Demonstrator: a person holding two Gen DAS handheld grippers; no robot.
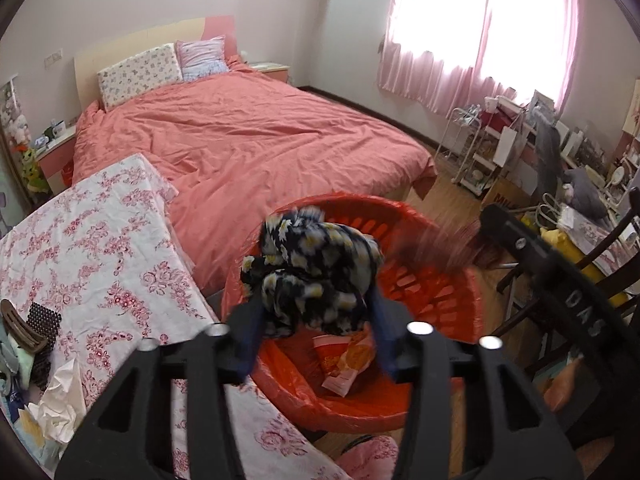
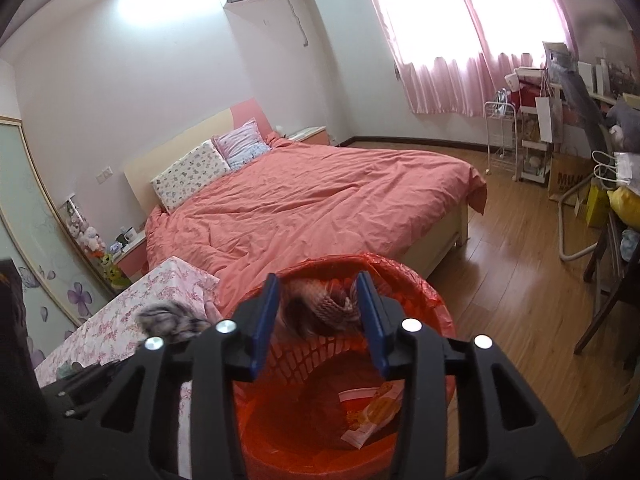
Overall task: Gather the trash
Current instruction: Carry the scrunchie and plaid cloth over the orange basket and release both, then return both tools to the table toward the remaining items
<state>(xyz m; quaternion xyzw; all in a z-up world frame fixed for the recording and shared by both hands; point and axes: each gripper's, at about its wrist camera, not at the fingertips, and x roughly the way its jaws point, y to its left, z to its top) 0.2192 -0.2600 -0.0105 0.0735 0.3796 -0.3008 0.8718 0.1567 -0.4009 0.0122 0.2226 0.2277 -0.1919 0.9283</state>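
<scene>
An orange basket lined with a red bag stands on the floor between the table and the bed. A snack wrapper lies in its bottom. My left gripper hangs over the basket, jaws apart, with a dark daisy-print cloth loose and blurred between the blue pads. My right gripper is also over the basket, jaws apart around a blurred pink-brown knit piece. The wrapper shows below it. In the left wrist view the right gripper enters from the right beside the streaked knit piece.
A table with a floral cloth stands left of the basket, carrying crumpled paper and a hair clip. A bed with a coral cover lies behind. A dark chair and crowded shelves line the right; wood floor between.
</scene>
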